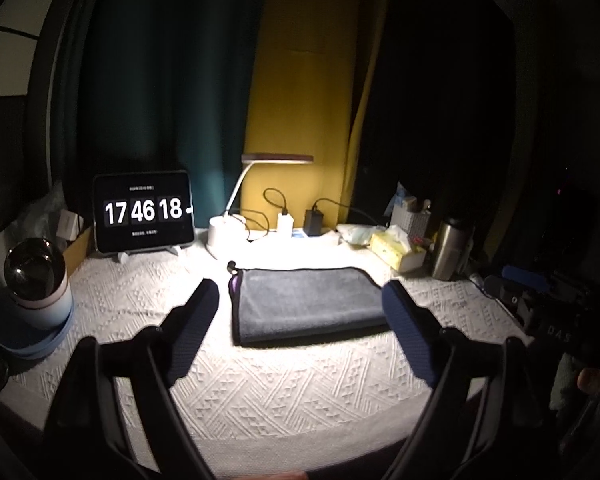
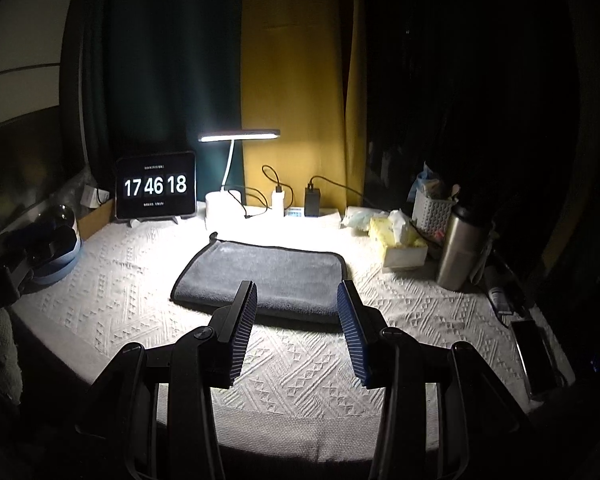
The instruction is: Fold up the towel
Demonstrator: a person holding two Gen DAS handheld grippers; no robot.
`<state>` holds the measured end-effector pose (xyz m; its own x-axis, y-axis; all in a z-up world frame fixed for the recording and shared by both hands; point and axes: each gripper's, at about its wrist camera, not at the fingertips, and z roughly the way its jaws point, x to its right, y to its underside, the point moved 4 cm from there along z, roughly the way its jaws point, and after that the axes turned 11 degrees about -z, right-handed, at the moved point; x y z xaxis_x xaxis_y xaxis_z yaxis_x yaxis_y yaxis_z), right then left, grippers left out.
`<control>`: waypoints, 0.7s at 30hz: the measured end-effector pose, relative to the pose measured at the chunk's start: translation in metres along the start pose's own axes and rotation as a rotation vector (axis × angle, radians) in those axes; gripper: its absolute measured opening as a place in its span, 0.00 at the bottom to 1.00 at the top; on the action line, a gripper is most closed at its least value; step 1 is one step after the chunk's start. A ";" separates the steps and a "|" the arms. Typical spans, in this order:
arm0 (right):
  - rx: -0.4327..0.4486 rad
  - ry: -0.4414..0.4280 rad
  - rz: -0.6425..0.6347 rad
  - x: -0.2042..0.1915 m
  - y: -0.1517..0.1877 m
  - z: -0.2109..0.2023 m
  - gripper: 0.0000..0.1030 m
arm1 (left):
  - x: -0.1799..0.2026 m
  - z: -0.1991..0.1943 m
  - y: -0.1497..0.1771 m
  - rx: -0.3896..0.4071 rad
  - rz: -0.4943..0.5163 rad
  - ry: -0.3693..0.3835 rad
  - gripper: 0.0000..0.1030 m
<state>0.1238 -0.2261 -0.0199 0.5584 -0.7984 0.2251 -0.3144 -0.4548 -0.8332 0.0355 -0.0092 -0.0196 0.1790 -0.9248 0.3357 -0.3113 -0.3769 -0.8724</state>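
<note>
1. One gray towel (image 1: 306,304) lies flat on the white patterned cloth (image 1: 260,396), in the middle of the table in front of the lamp (image 1: 236,216). It looks already doubled, its near edge thick and rounded; a further fold may be left, though that is a judgement.
2. The left gripper (image 1: 300,300) hangs above the cloth, fingers wide apart, holding nothing.
3. The right gripper (image 2: 296,300) hovers by the towel's near edge, fingers likewise apart and empty.
4. Rightward, a tissue box (image 2: 404,244) shows tissue poking out, a white basket (image 2: 432,212) holds small items too dim to name, and a steel bottle (image 2: 460,248) stands closed.
</note>
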 end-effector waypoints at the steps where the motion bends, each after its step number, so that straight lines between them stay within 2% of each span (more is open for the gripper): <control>1: 0.004 0.001 -0.001 0.000 -0.001 -0.002 0.43 | 0.001 -0.003 -0.001 0.006 0.000 0.004 0.83; 15: 0.044 0.006 -0.009 -0.004 -0.011 -0.029 0.43 | 0.002 -0.028 -0.010 0.084 0.011 0.008 0.83; 21: 0.058 0.015 -0.008 -0.003 -0.013 -0.035 0.43 | 0.005 -0.031 -0.013 0.091 0.015 0.013 0.83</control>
<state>0.0996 -0.2315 0.0080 0.5494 -0.8007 0.2388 -0.2644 -0.4377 -0.8594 0.0117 -0.0107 0.0041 0.1624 -0.9313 0.3260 -0.2276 -0.3568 -0.9060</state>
